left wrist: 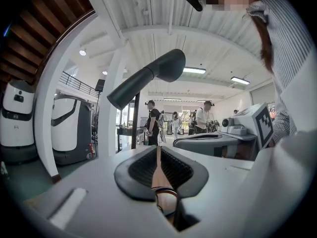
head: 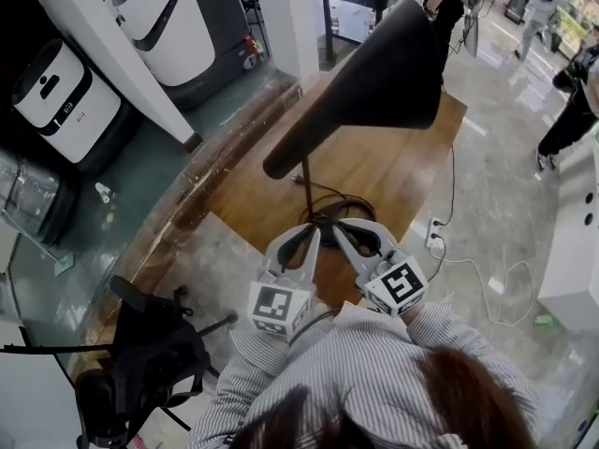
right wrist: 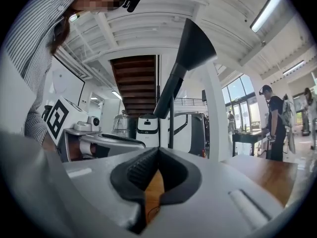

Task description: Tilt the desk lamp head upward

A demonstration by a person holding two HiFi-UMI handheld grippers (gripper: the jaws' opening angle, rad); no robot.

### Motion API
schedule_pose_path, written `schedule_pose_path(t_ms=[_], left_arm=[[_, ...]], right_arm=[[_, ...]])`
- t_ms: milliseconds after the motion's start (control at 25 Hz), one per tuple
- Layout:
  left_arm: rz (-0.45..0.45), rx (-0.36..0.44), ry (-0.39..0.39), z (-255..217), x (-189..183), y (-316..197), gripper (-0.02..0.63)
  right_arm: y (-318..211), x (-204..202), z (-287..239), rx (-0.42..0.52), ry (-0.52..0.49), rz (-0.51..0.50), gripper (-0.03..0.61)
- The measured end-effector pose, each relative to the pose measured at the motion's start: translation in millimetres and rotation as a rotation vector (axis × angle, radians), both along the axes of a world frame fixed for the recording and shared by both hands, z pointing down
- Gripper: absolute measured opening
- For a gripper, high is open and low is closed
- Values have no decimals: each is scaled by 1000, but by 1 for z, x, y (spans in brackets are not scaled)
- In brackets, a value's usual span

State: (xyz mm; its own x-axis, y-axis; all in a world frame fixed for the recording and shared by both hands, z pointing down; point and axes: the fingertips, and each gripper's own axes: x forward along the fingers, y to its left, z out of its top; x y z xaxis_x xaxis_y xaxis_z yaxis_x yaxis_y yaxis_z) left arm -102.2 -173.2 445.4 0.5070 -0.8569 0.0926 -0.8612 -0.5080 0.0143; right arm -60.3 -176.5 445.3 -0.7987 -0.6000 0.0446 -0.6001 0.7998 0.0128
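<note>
The right hand-held gripper (right wrist: 157,151), jaws together, sits below the black lamp head (right wrist: 194,42).

Lamp head (head: 393,64) is hanging wide at 1 o'clock, pole (head: 306,190) and cables (head: 348,202) are crowding dead ahead at 12; bare table (head: 253,204) is sitting open at 10 o'clock.

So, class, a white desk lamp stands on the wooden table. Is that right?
No. The desk lamp is black, as the head view shows; it does stand on the wooden table.
</note>
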Motion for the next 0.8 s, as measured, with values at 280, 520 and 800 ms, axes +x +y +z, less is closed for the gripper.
schedule_pose_path(t_ms=[280, 520, 800], left_arm=[[4, -28, 12, 7, 1, 4, 5], [5, -74, 32, 18, -1, 6, 5], [12, -83, 34, 22, 4, 9, 5]], right_arm=[[3, -4, 6, -30, 8, -1, 3], [8, -6, 15, -68, 20, -13, 2], [11, -2, 24, -104, 22, -3, 2]])
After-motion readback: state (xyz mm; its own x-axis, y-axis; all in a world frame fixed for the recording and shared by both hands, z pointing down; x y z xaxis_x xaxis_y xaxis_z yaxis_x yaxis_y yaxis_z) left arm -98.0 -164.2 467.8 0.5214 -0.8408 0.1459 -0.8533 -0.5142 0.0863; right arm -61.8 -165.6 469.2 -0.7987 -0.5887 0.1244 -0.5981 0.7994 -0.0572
